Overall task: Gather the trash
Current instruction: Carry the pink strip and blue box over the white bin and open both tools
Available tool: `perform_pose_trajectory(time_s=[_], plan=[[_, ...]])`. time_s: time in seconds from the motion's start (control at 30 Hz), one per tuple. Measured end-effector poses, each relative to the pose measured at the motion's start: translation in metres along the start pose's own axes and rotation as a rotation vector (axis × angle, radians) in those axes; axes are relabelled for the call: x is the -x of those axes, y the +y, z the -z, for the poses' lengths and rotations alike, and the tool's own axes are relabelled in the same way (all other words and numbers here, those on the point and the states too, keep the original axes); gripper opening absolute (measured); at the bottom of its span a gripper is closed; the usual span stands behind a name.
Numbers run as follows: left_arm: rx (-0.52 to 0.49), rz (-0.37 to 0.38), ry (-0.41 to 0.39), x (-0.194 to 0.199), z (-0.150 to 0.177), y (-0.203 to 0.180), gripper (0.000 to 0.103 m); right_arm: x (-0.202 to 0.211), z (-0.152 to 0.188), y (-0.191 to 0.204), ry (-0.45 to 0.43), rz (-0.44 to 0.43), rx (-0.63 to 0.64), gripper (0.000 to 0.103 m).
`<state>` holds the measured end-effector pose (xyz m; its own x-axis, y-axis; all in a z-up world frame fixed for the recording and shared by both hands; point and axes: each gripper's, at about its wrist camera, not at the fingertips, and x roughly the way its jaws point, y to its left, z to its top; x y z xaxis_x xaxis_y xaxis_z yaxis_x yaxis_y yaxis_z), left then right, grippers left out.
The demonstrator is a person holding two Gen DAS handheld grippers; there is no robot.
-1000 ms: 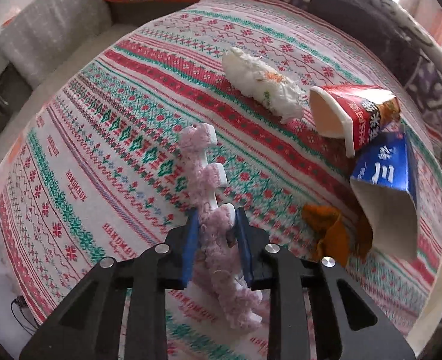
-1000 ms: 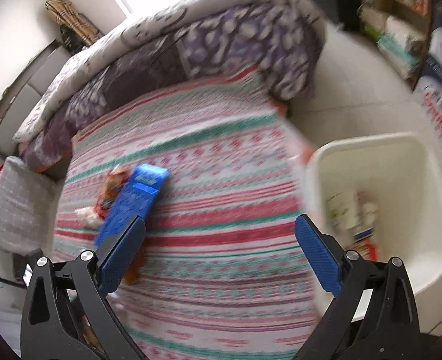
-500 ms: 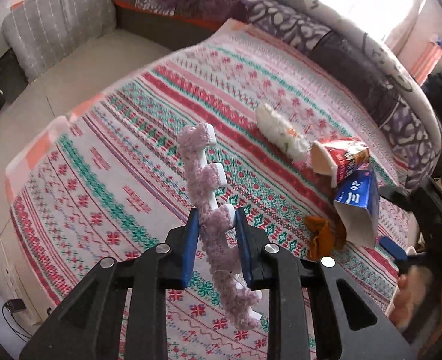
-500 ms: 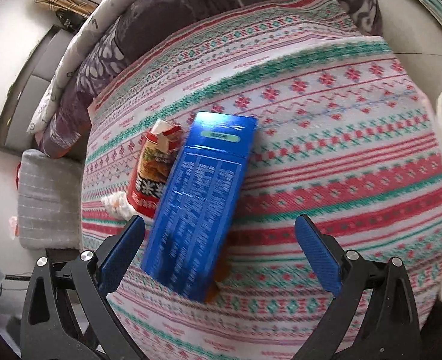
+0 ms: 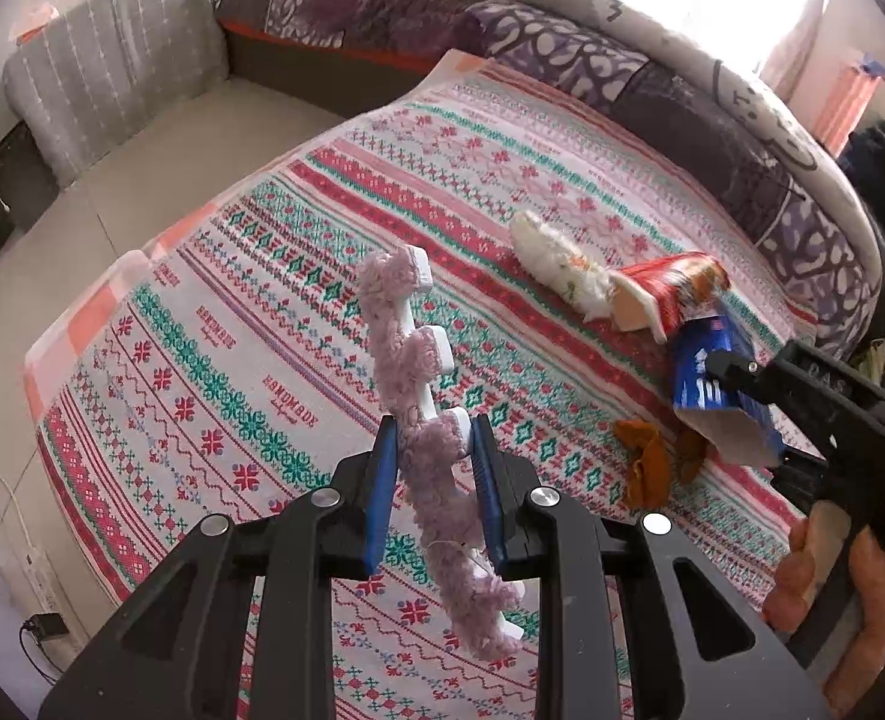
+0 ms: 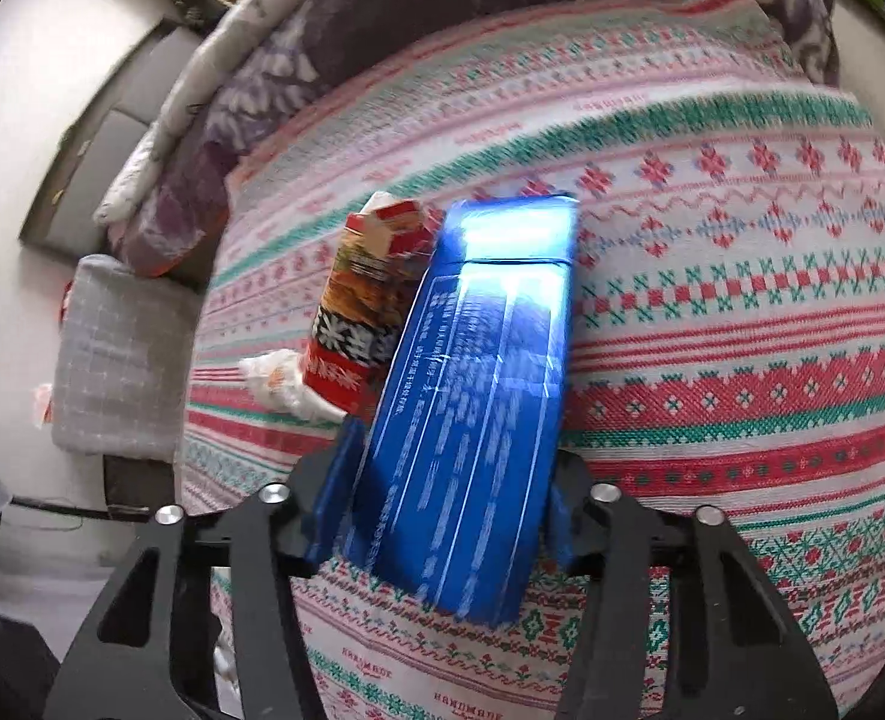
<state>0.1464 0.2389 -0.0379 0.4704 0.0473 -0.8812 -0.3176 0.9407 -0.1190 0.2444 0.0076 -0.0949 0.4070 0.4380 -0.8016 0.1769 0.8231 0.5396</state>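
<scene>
My left gripper [image 5: 433,495] has its jaws clamped on a fuzzy pink strip with white tabs [image 5: 424,414], held clear above the patterned blanket [image 5: 250,360] and running from 6 o'clock up toward 12 o'clock in the left wrist view. My right gripper [image 6: 445,516] has its jaws closing around the lower end of the blue carton [image 6: 478,396], which lies between them on the blanket and extends toward 12 o'clock. The red carton [image 6: 361,312] lies touching the blue carton at 10 o'clock, the white crumpled wrapper [image 6: 277,384] lies beyond it at 9 o'clock, and in the left wrist view an orange scrap [image 5: 643,468] lies just beside the blue carton's open end.
</scene>
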Motion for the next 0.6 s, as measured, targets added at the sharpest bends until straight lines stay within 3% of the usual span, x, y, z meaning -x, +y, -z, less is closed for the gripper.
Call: perform_pose_trajectory(time_s=[0.1,0.33,0.6], plan=[[0.003,0.008,-0.029,0.007,-0.003,-0.003,0.025,0.016,0.001,0.01,-0.039,-0.011,0.057,0.037],[-0.021,0.021,-0.105,0.03,-0.006,-0.019,0.025,0.076,0.012,0.04,-0.233,-0.017,0.274,0.023],[-0.038,0.063,-0.166,0.05,-0.006,-0.037,0.025,0.116,0.028,0.039,-0.313,0.002,0.384,0.021]])
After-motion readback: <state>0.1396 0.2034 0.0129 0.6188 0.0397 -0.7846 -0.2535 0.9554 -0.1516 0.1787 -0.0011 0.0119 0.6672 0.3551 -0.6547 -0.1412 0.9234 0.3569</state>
